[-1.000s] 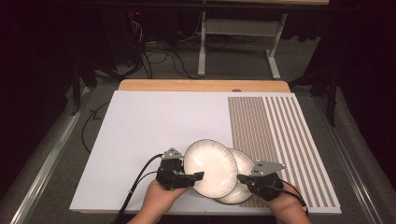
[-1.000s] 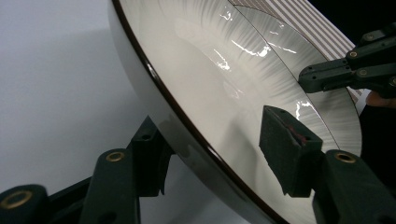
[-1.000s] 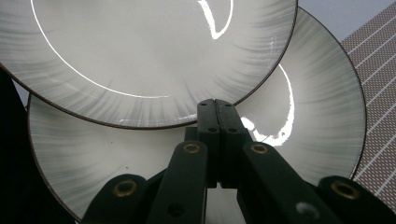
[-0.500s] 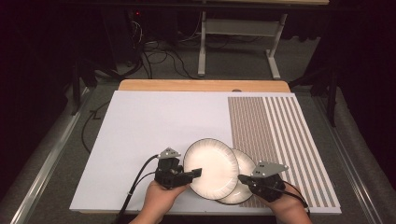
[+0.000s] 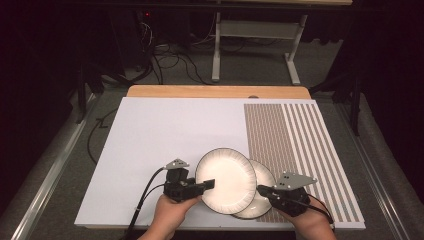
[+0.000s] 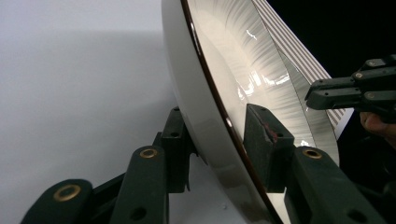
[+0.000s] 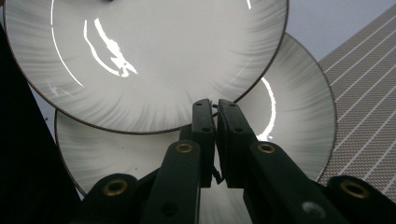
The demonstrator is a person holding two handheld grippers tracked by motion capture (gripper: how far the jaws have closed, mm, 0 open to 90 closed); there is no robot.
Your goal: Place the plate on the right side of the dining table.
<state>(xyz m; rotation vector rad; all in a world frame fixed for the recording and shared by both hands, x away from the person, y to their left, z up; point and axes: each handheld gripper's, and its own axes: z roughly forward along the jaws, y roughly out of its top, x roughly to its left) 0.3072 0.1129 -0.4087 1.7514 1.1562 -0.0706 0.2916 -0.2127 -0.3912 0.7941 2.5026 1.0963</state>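
2 white plates lay overlapped near the front edge of the worktop (image 5: 150, 130), partly on its plain white area and partly on the brown striped panel (image 5: 300, 135) at the right. The upper plate (image 5: 226, 180) sat to the left and was tipped, its left rim raised off the surface, while the lower plate (image 5: 262, 187) lay beneath it, showing at the right and near side.

The left gripper (image 5: 206, 185) came in from the left, and its fingers (image 6: 266, 140) had just been closing, with the upper plate's rim between them. In the left gripper view 1 pad sat against the glazed inner face and the other against the underside, so the rim was clamped between them.

The right gripper (image 5: 262, 190) reached in from the right near corner over the lower plate. Its fingers (image 7: 204, 135) stood almost together with only a thin slit between them, nothing caught there, their tips just at the near edge of the upper plate above the lower plate's face. Whether they touched either plate could not be told.

A hand (image 5: 170, 215) held each gripper from the near side.
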